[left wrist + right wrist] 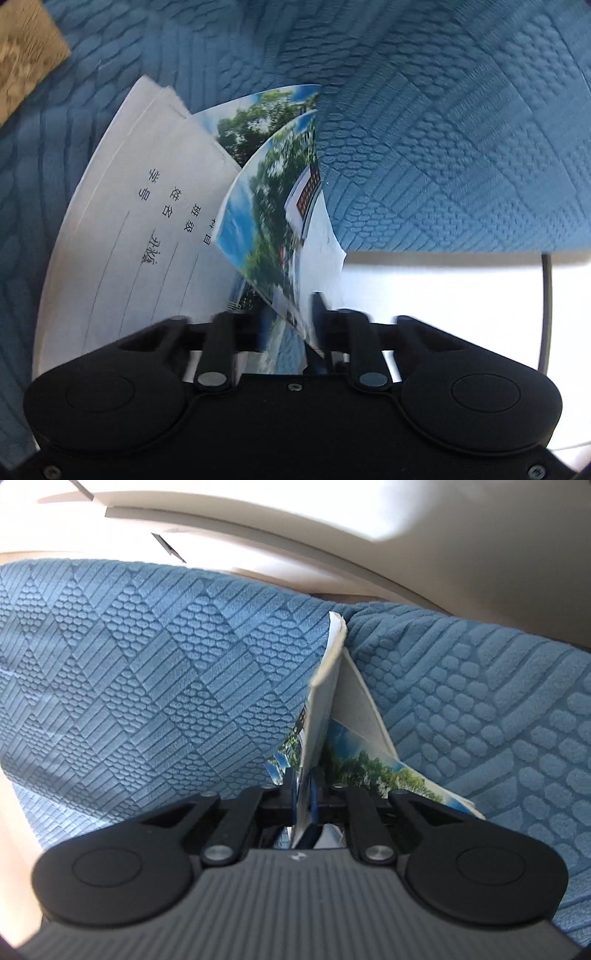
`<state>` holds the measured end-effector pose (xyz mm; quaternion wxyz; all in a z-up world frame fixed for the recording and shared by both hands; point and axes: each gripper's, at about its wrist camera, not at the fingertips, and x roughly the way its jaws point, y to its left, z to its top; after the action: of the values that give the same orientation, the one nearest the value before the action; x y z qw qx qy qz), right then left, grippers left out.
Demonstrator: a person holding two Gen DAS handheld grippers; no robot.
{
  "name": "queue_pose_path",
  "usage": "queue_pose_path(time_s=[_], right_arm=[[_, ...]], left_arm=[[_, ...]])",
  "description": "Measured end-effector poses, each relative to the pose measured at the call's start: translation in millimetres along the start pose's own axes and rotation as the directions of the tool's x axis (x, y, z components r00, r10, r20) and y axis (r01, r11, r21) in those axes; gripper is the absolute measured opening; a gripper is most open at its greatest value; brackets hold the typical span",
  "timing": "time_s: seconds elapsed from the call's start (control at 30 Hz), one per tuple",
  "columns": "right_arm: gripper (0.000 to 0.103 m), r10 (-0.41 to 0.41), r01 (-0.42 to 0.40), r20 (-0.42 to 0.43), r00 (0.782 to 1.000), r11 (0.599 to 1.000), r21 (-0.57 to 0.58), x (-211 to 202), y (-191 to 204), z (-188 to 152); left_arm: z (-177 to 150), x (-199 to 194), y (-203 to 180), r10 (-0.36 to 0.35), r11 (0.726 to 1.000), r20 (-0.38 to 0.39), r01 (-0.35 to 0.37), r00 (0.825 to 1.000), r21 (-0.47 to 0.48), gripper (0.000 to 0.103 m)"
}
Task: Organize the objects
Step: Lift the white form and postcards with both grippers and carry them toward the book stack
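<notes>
A: Where's the thin booklet with the tree-and-sky photo cover (273, 206)?

B: Lifted edge-on above the blue textured blanket (443, 129). The left gripper (291, 321) pinches its lower edge, jaws pressed on the cover.

A: And the other tong?

B: The right gripper (304, 794) is clamped on the same booklet (321, 709). A second white booklet with handwritten lines (122, 236) lies at nine o'clock.
</notes>
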<state>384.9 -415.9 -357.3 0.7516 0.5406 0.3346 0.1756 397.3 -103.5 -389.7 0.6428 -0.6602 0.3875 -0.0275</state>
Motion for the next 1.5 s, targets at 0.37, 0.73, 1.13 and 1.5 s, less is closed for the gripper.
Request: queue_pose_path(time_s=[0.37, 0.73, 1.13, 1.5], right_arm=[[0.053, 0.058, -0.056, -0.027, 0.998, 0.997, 0.057, 10.0, -4.8, 1.6], [0.053, 0.104, -0.098, -0.053, 0.993, 0.990, 0.105, 14.3, -12.9, 1.9], [0.013, 0.087, -0.099, -0.144, 0.986, 0.992, -0.075, 13.0, 18.4, -7.1], [0.008, 0.043, -0.074, -0.119, 0.992, 0.960, -0.270, -38.4, 61.5, -42.5]], left_arm=[[8.9, -27.4, -17.2, 0.009, 0.999, 0.006, -0.009, 1.000, 0.041, 0.001], [17.9, -73.6, -20.7, 0.059, 0.996, 0.016, -0.060, 0.998, 0.069, 0.002], [19.7, -117.6, -30.4, 0.102, 0.985, 0.066, -0.110, 0.993, 0.131, 0.005], [6.4, -161.0, -40.1, 0.137, 0.959, 0.083, -0.153, 0.987, 0.237, 0.006]])
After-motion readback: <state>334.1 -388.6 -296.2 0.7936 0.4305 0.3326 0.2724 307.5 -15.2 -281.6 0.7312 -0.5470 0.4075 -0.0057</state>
